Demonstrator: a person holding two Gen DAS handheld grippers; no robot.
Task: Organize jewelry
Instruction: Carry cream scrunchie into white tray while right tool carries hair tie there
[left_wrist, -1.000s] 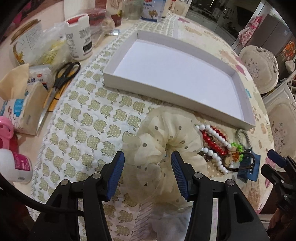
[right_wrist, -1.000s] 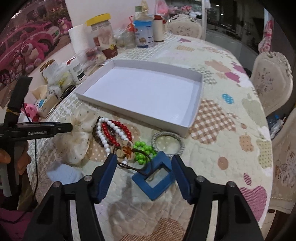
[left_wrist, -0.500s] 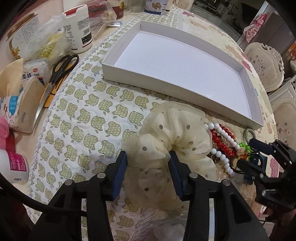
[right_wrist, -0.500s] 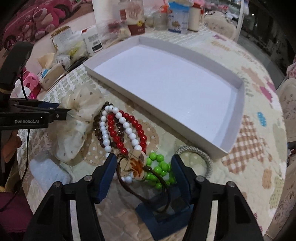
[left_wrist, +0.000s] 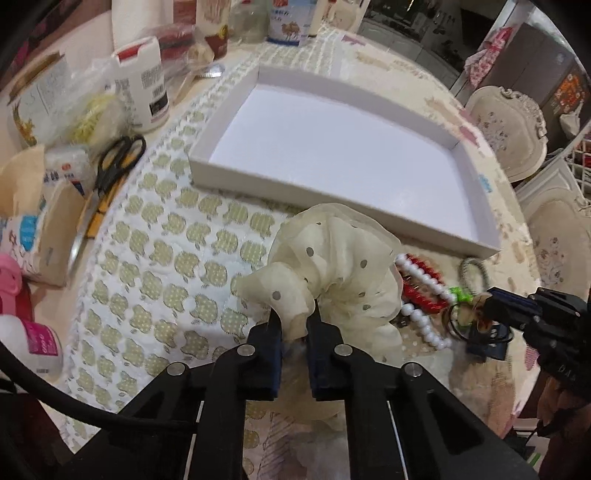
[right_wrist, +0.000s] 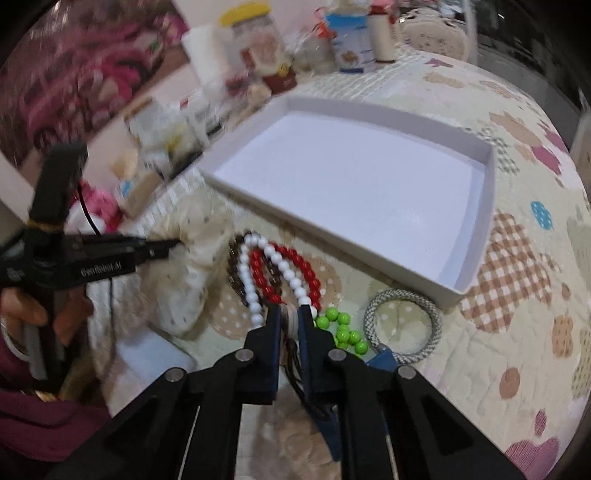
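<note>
Both sets of jaws have clamped since a second ago. Left gripper is pinching the cream dotted scrunchie on the quilt, just before the white tray. Right gripper is squeezing the wooden charm beside the white bead bracelet; green beads and grey hair tie are lying alongside.
</note>
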